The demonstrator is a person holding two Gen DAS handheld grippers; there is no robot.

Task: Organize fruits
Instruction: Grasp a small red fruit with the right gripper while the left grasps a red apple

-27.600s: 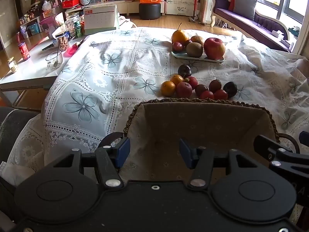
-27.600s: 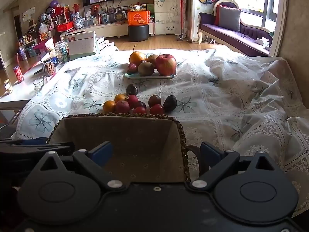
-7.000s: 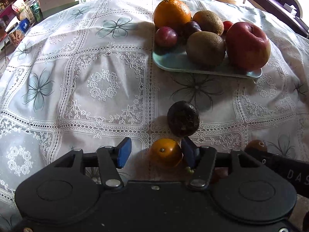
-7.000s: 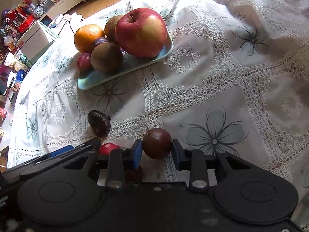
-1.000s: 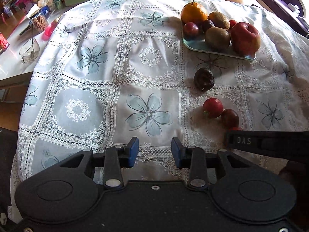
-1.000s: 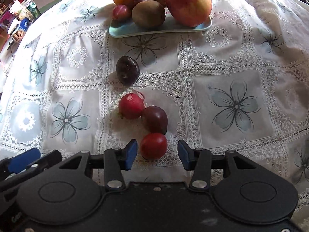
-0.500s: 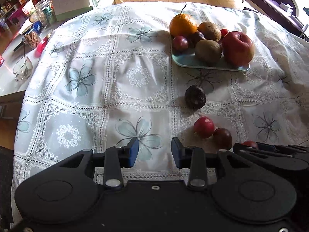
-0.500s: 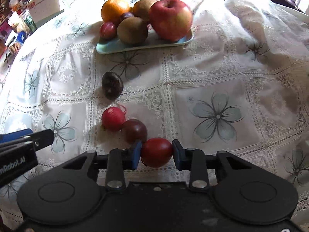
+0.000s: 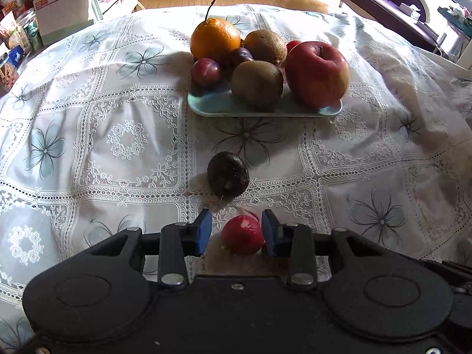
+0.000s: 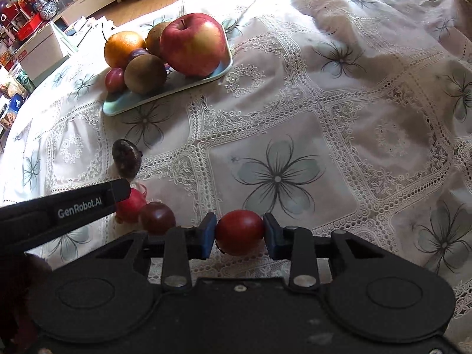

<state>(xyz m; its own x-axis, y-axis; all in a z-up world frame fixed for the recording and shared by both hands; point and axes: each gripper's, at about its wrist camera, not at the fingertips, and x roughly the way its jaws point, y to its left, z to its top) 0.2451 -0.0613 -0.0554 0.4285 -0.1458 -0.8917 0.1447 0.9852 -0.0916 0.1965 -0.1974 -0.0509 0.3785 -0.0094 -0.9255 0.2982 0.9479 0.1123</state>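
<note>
In the left wrist view my left gripper (image 9: pixel 236 233) stands open around a bright red fruit (image 9: pixel 243 235) on the lace tablecloth; a gap shows at the left pad. Just beyond lies a dark wrinkled fruit (image 9: pixel 227 174). My right gripper (image 10: pixel 239 234) is shut on a red plum (image 10: pixel 240 231), low over the cloth. To its left sit a dark plum (image 10: pixel 156 217) and the bright red fruit (image 10: pixel 132 204), partly hidden by the left gripper's finger (image 10: pixel 88 203). The dark wrinkled fruit (image 10: pixel 126 158) lies farther back.
A pale green tray (image 9: pixel 265 112) at the far middle holds an orange (image 9: pixel 214 40), two kiwis, a big red apple (image 9: pixel 317 73) and small plums. A box and jars stand at the table's far left edge. Flowered cloth spreads to the right.
My left gripper has moved forward and down and now straddles the bright red fruit. The right gripper stays shut on the red plum and has swung a little to the right.
</note>
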